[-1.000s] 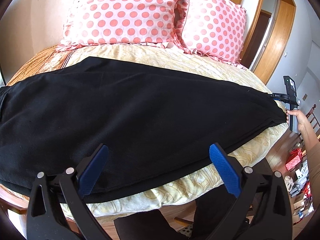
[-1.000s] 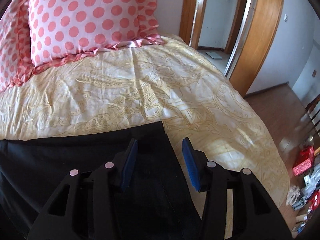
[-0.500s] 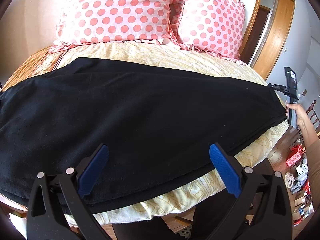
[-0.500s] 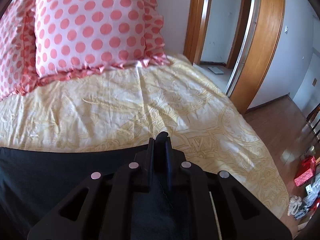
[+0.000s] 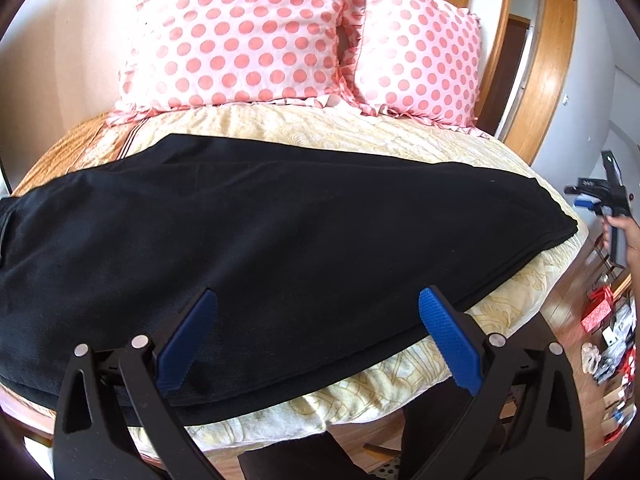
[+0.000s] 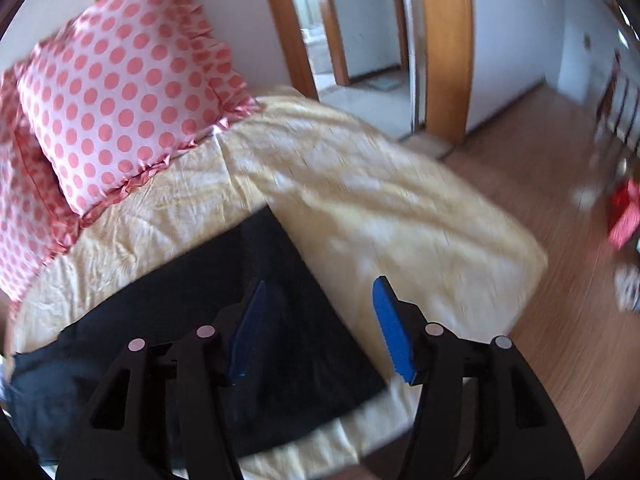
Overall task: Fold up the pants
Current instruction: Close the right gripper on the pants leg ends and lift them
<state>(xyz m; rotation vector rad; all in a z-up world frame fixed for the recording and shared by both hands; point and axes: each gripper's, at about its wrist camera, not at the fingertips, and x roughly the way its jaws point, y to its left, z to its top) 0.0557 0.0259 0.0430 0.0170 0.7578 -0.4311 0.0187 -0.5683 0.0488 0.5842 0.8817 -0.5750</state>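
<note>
Black pants (image 5: pixel 260 240) lie flat and lengthwise across the yellow bedspread (image 5: pixel 340 132), folded leg on leg. My left gripper (image 5: pixel 316 312) hovers open over their near edge, nothing between its blue pads. My right gripper (image 6: pixel 320 308) has its jaws opening above the leg end of the pants (image 6: pixel 224 312), lifted off the cloth and holding nothing. In the left wrist view the right gripper (image 5: pixel 588 200) shows past the bed's right edge in a person's hand (image 5: pixel 624 232), clear of the pants.
Two pink polka-dot pillows (image 5: pixel 240 36) (image 5: pixel 416 60) lean at the head of the bed. A wooden door frame (image 6: pixel 444 48) and an open doorway stand beyond the bed. Wooden floor (image 6: pixel 560 208) with a red box (image 6: pixel 624 216) and clutter lies to the right.
My right gripper pinched the leg end of the pants, then let go, opened, rolled and pulled up and away to the right. The pants lie flatter. The left gripper kept still.
</note>
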